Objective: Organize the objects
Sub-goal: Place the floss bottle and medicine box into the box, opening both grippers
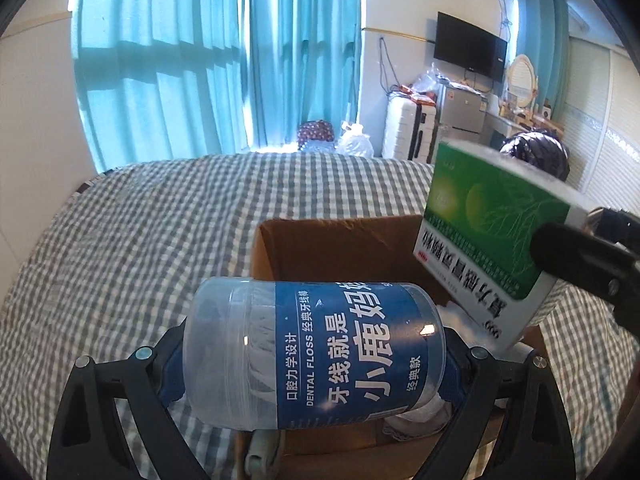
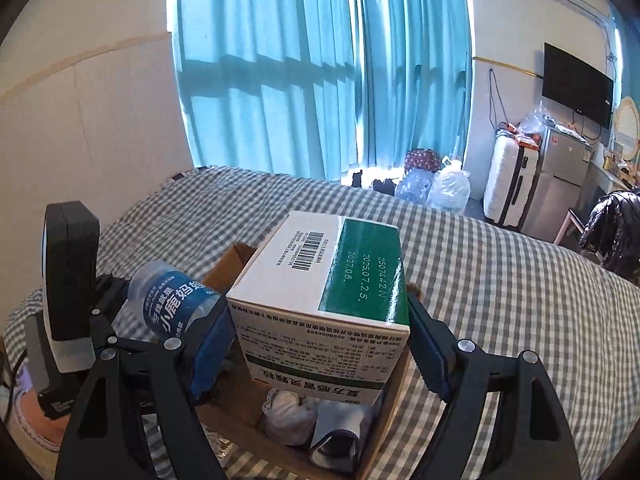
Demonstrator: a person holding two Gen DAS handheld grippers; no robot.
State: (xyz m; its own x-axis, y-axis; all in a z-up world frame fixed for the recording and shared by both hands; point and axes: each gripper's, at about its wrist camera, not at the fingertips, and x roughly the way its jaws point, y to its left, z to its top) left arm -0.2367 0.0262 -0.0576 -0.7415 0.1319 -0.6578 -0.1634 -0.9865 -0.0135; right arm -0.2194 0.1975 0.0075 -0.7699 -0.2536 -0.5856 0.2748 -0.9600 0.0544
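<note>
A: How far along is the tidying?

B: Partway, I judge. The cardboard box (image 2: 240, 408) on the checked bed (image 2: 500, 280) already holds soft rolled items; I cannot count them. Two things are not yet dropped in.

A: Which two?

B: One dental floss tub (image 1: 316, 356), clamped sideways in the left gripper (image 1: 316, 364) at six o'clock. One green medicine carton (image 2: 324, 300), gripped by the right gripper (image 2: 320, 344), above the box's middle
</note>
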